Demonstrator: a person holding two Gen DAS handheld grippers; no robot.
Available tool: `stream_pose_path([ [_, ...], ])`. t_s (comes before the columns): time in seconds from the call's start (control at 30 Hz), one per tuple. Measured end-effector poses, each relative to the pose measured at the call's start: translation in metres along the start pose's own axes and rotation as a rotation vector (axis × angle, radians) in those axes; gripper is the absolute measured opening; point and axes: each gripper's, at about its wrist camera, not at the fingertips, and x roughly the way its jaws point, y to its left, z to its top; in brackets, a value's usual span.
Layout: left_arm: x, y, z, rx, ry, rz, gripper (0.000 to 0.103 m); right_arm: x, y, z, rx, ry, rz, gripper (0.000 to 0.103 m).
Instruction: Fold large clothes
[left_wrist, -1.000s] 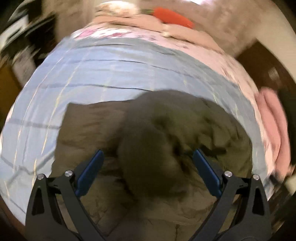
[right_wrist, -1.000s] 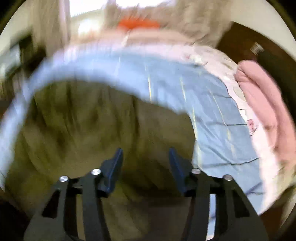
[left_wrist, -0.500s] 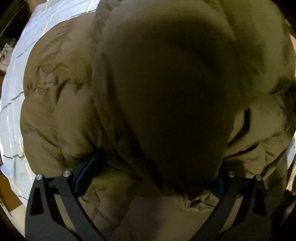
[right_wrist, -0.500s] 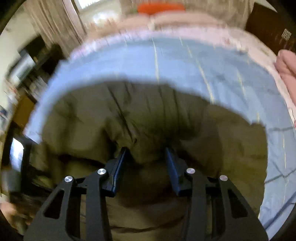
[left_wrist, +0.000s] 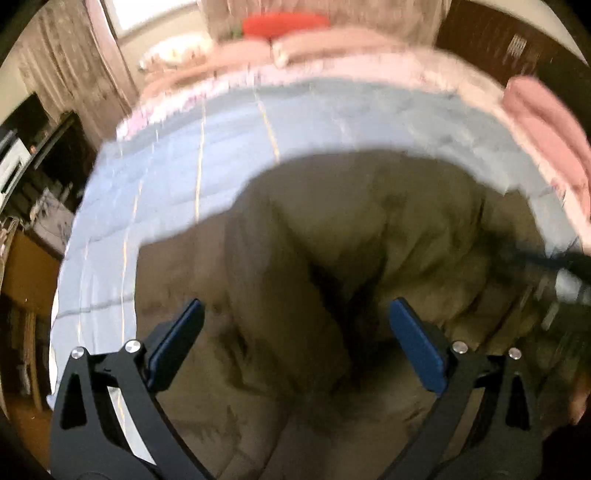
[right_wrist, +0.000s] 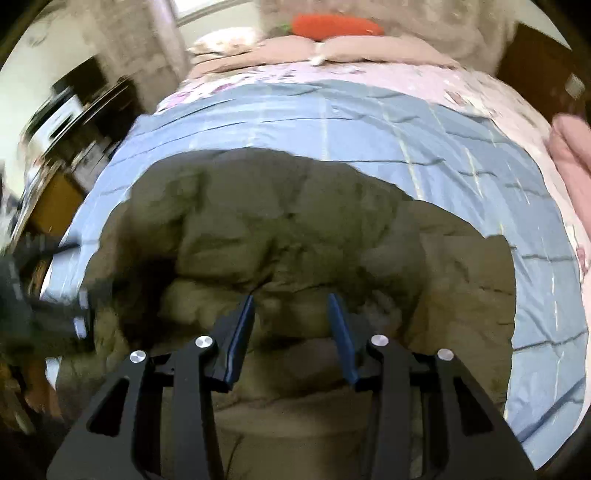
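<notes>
— What have you got in front of you?
— Your olive-green padded coat (right_wrist: 295, 229), puffy and quilted, lying in a rumpled heap on the blue checked bedspread (right_wrist: 369, 122).
— How does it sit?
— Bunched rather than flat: a thick fold humps across the middle, with deep shadowed creases below it. From your left side the coat (left_wrist: 332, 240) looks the same dull olive, one long padded part running down the middle, possibly a sleeve, though the blur leaves that uncertain.
</notes>
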Motion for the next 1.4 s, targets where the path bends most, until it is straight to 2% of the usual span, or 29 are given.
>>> stream_pose_path([
  [0.13,0.026,-0.007,0.003,-0.026,0.04,0.035,0.101,0.039,0.008,-0.016,-0.036,0.122,-0.045,0.043],
  [0.23,0.056,-0.009,-0.004,0.022,0.117,0.126,0.101,0.064,0.011,-0.031,-0.069,0.195,-0.118,0.043],
  [0.27,0.068,-0.005,-0.011,0.03,0.17,0.151,0.101,0.071,0.014,-0.035,-0.094,0.211,-0.144,0.043],
  [0.4,0.096,0.016,-0.037,-0.01,0.317,0.124,0.101,0.092,0.025,-0.053,-0.168,0.256,-0.217,0.044],
  [0.47,0.105,0.019,-0.047,-0.017,0.355,0.104,0.101,0.099,0.028,-0.059,-0.186,0.268,-0.24,0.045],
  [0.57,0.101,0.013,-0.049,0.018,0.362,0.129,0.101,0.099,0.029,-0.056,-0.195,0.277,-0.235,0.045],
  [0.67,0.077,0.011,-0.042,0.017,0.322,0.121,0.101,0.08,0.021,-0.044,-0.123,0.252,-0.152,0.045],
  [0.73,0.064,0.016,-0.031,-0.01,0.26,0.08,0.101,0.056,0.014,-0.029,-0.074,0.167,-0.1,0.045],
  [0.8,0.05,0.022,-0.021,-0.048,0.19,0.054,0.101,0.037,0.009,-0.017,-0.054,0.07,-0.123,0.045],
  [0.9,0.042,0.022,-0.014,-0.076,0.152,0.02,0.101,0.028,-0.005,-0.008,0.016,0.003,-0.117,0.045],
  [1.0,0.053,0.011,-0.017,-0.027,0.195,0.023,0.101,0.049,-0.028,-0.004,0.102,0.036,-0.073,0.045],
  [1.17,0.094,0.011,-0.029,-0.026,0.317,0.011,0.101,0.093,-0.05,-0.004,0.187,0.076,-0.09,0.047],
  [1.3,0.11,0.021,-0.026,-0.087,0.343,-0.006,0.101,0.105,-0.05,0.012,0.197,0.078,-0.122,0.05],
  [1.4,0.115,0.022,-0.017,-0.093,0.334,0.022,0.101,0.117,-0.048,0.025,0.195,0.059,-0.159,0.052],
])
